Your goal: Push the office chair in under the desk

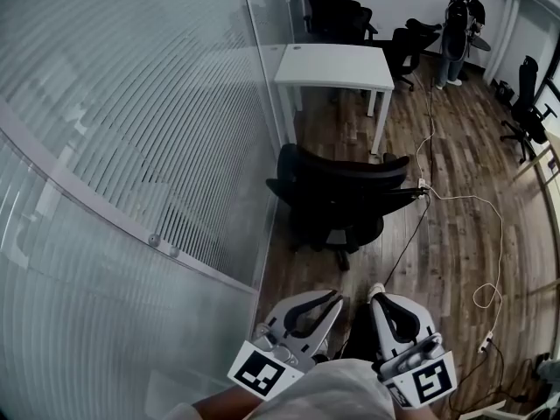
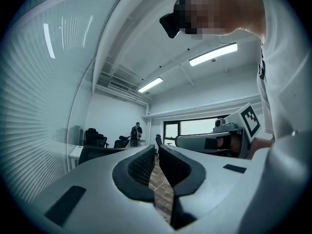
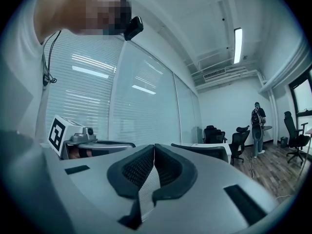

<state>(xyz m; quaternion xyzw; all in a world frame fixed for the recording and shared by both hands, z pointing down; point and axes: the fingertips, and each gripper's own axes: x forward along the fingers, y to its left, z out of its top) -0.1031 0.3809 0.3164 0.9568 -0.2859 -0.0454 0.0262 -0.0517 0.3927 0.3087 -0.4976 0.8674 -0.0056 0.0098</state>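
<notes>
Closest to me, the left tongs (image 1: 335, 298) stand barely ajar on nothing and the right tongs (image 1: 376, 292) are closed empty, while ahead I see the office chair (image 1: 341, 191) on the wood floor (image 1: 455, 234), standing clear of the white bench (image 1: 337, 64) beyond it

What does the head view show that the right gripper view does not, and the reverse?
Only the head view: the seat and armrests of the black mesh-backed office chair, and the square-marker cube on the right gripper.

Only the right gripper view: the ceiling strip light, and that gripper's jaws up close, shut on nothing.

Both: the chair's backrest, standing apart from the white rectangular desk, the glass wall with blinds, the left gripper and a person standing at the far end.
</notes>
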